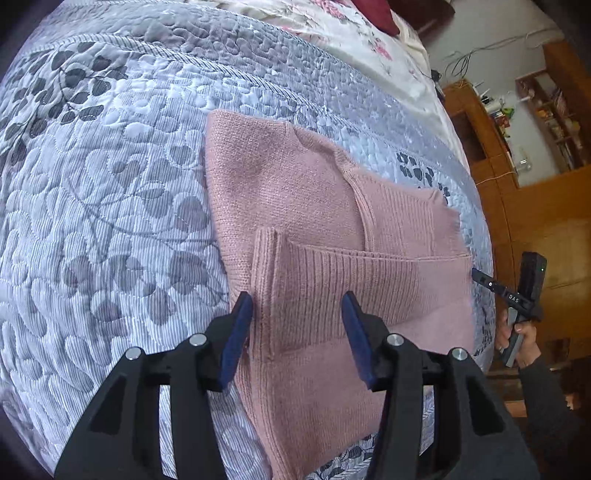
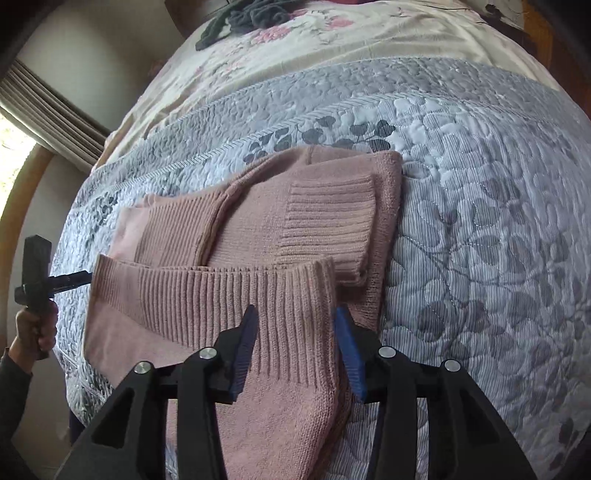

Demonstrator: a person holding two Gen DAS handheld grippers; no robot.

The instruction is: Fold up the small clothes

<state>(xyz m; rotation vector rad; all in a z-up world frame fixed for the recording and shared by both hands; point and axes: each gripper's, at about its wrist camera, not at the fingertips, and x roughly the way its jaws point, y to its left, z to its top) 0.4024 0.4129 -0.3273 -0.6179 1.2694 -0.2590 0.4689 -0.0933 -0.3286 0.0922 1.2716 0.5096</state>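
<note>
A pink knit sweater (image 1: 295, 192) lies partly folded on the quilted grey bedspread (image 1: 110, 192), its ribbed sleeves laid across the body. My left gripper (image 1: 297, 306) is open just above the near ribbed part, one blue pad (image 1: 236, 332) on each side of a ribbed cuff. In the right wrist view the sweater (image 2: 258, 229) fills the middle. My right gripper (image 2: 295, 321) is open too, its pads straddling a ribbed sleeve end (image 2: 288, 295). Each view shows the other gripper at the sweater's far edge, held by a hand (image 1: 517, 332).
A floral cream sheet (image 2: 332, 37) covers the far part of the bed, with dark clothes (image 2: 243, 18) heaped on it. Wooden shelves and cabinets (image 1: 535, 147) stand past the bed's edge. A curtain and window (image 2: 48, 107) are at the left of the right wrist view.
</note>
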